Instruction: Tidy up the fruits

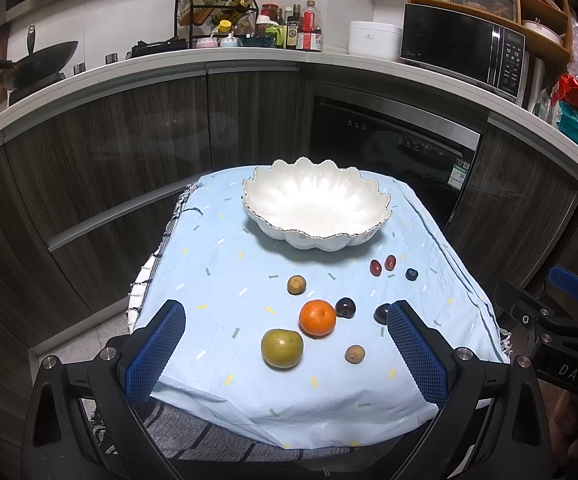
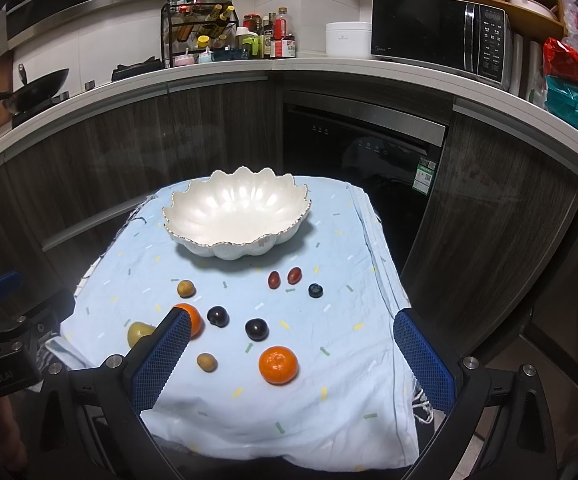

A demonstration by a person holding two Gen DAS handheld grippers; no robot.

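Observation:
A white scalloped bowl (image 1: pixel 317 242) (image 2: pixel 233 251) stands empty at the far side of a light blue cloth (image 1: pixel 217 248) (image 2: pixel 341 264). Loose on the cloth in front of it lie an orange (image 1: pixel 317 318), a green citrus (image 1: pixel 281 348), two small brown fruits (image 1: pixel 296 284) (image 1: pixel 355 354), two dark plums (image 2: pixel 217 316) (image 2: pixel 256 329), two red grapes (image 2: pixel 274 279) (image 2: pixel 294 275) and a blueberry (image 2: pixel 315 290). A second orange (image 2: pixel 278 365) shows in the right wrist view. My left gripper (image 1: pixel 287 309) and right gripper (image 2: pixel 291 317) hover open over the near edge, holding nothing.
The cloth covers a small table and drapes over its near edge (image 2: pixel 281 428). Beyond it run dark kitchen cabinets (image 1: pixel 129 152) and a built-in dishwasher (image 1: pixel 389 152). The counter above carries a wok (image 1: pixel 45 60), a bottle rack (image 1: pixel 217 16), a rice cooker (image 1: pixel 373 40) and a microwave (image 1: pixel 461 52).

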